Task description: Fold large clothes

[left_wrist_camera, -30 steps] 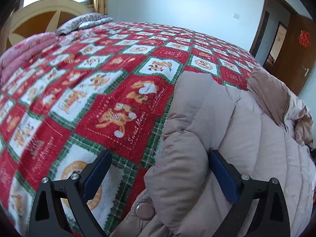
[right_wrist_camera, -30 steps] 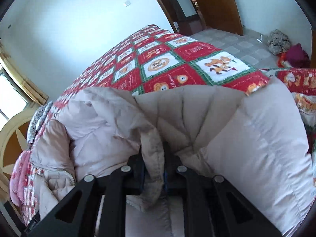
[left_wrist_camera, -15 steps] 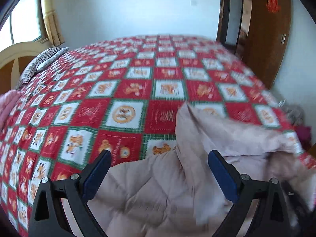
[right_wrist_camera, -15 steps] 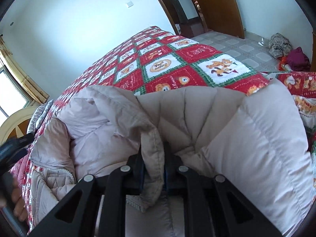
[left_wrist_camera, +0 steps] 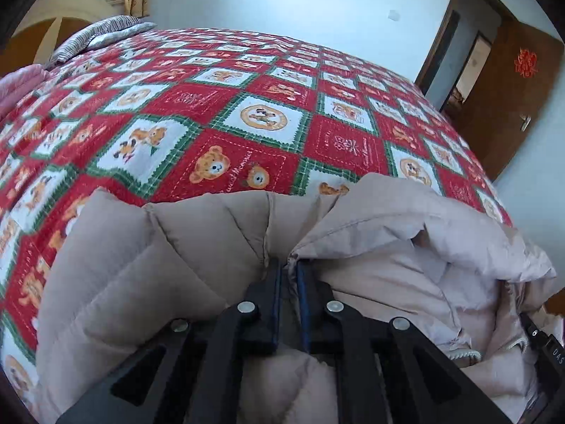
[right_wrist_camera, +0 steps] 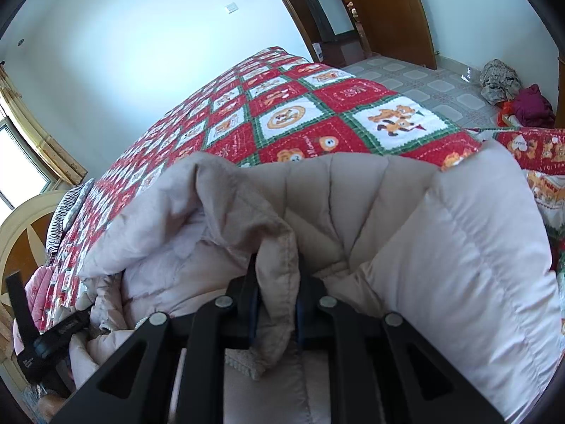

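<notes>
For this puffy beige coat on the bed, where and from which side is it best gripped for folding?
Judging by its pose, grip the coat by a thin stitched edge, not the puffy quilted panels, coming from the near side of the bed, angled down. The left tongs and right tongs each pinch such an edge fold.

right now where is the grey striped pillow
The grey striped pillow lies at the far head end of the red patchwork quilt, upper left in the left wrist view, below the window; in the right wrist view it sits at the left edge.
</notes>
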`<state>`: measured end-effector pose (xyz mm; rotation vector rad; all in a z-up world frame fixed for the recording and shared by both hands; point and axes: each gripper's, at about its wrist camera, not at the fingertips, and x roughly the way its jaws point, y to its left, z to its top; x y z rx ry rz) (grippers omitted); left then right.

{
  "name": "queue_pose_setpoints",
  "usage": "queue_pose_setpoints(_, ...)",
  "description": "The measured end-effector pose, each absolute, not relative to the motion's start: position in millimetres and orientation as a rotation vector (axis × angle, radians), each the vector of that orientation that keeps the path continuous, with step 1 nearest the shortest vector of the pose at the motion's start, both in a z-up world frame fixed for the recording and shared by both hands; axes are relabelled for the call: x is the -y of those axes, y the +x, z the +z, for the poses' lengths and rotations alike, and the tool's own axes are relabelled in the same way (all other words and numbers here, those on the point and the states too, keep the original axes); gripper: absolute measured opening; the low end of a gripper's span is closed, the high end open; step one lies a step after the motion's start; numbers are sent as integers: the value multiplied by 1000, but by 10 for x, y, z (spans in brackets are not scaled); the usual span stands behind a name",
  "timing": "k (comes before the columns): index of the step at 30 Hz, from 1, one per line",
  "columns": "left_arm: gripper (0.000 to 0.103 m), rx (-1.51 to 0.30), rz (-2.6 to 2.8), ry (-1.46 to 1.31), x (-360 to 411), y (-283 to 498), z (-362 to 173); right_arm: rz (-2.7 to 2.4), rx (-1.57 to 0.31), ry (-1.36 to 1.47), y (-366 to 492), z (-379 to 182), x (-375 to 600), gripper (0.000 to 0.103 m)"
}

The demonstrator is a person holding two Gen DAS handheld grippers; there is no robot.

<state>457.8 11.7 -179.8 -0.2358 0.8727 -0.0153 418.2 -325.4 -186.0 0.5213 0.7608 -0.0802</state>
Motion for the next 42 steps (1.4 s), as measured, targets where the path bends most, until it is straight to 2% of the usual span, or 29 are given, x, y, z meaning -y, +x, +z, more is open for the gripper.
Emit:
queue_pose_setpoints(3, 11, -859, 8, -170, -15, 4547, -1780, -98, -789, 513, 4120, -1778, 3237, 19)
queue_pose_setpoints(4, 11, -855, 10, -165, -6, 4535, -1776, -119, -783, 501, 4075, -1724, 3236, 24)
queue_pose_setpoints(5, 11, -850, 7, -172, -12, 4521, -1774, -158, -736, 476, 3953, -1595, 3216, 32)
queue_pose_setpoints(7, 11, -844, 1, -185, -42, 4520, -1777, -197, -621, 411, 3779, -1332, 3153, 40)
queue_pose_setpoints(9, 11, -842, 2, -183, -49, 4555, -1788, -179, -549, 347, 3828, -1032, 3063, 40)
queue_pose_setpoints(13, 11, -839, 4, -178, -53, 4556, -1786, -118, -585, 290, 4438, -750, 2905, 42)
queue_pose_setpoints(17, 11, -837, -3, -192, -57, 4548, -1789, -69, -839, 317, 4992, -1164, 2818, 43)
queue_pose_setpoints(20, 11, -837, -4, -192, -60, 4550, -1786, -20, -968, 303, 4811, -1671, 2733, 42)
queue_pose_setpoints(23, 11, -836, -19, -201, -63, 4541, -1774, 7, -874, 175, 4534, -1793, 2635, 41)
queue_pose_setpoints(28, 12, -892, -56, -187, -126, 4432, -1641, -4, -859, 154, 4490, -1831, 2607, 41)
queue_pose_setpoints(33, 12, -807, -109, -190, -175, 4056, -1138, -10, -848, 139, 4516, -1826, 2561, 41)
queue_pose_setpoints(37, 14, -728, -188, -102, 254, 4300, -748, -9, -843, 138, 4549, -1814, 2577, 41)
queue_pose_setpoints(39, 15, -724, -224, -70, 475, 4516, -749, -9, -839, 135, 4540, -1813, 2572, 41)
queue_pose_setpoints(42, 15, -771, -214, -22, 765, 4822, -1048, -2, -834, 144, 4527, -1819, 2588, 41)
